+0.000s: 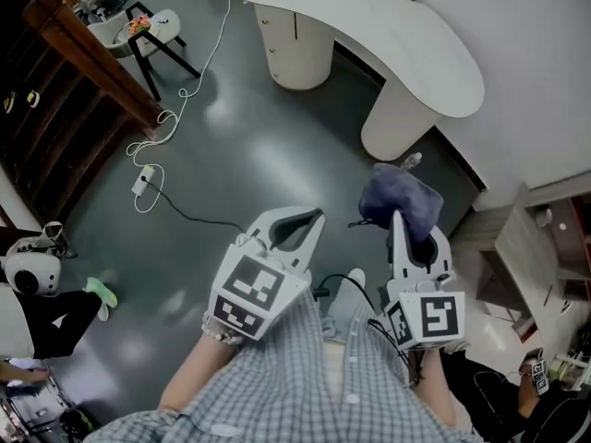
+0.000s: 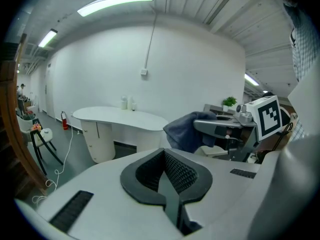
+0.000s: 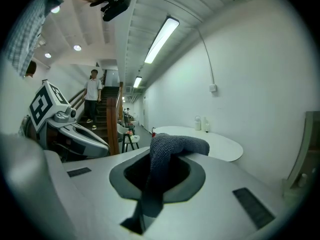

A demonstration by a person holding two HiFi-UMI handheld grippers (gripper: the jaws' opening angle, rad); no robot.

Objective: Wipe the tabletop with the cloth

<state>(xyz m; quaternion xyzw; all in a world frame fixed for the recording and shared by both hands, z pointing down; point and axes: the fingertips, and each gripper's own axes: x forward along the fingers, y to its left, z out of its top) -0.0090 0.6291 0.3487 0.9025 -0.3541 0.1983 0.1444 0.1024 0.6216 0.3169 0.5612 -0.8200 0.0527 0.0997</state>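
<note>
A blue-grey cloth (image 1: 403,201) hangs bunched over the tips of my right gripper (image 1: 412,227), which is shut on it. In the right gripper view the cloth (image 3: 172,148) drapes down into the pinched jaws of the right gripper (image 3: 150,186). My left gripper (image 1: 312,218) is held beside it at waist height, shut with nothing in it; in its own view the left gripper (image 2: 165,181) has its pads together. The white curved table (image 1: 369,26) stands ahead across the grey floor, well away from both grippers, and shows as the table (image 2: 120,116) (image 3: 220,146) in both gripper views.
Small bottles (image 2: 127,103) stand at the table's far edge against the wall. A stool (image 1: 138,30), a wooden stair rail (image 1: 83,58) and a floor cable with power strip (image 1: 140,185) lie left. A white shelf unit (image 1: 545,247) is at right. A person (image 3: 93,96) stands on the stairs.
</note>
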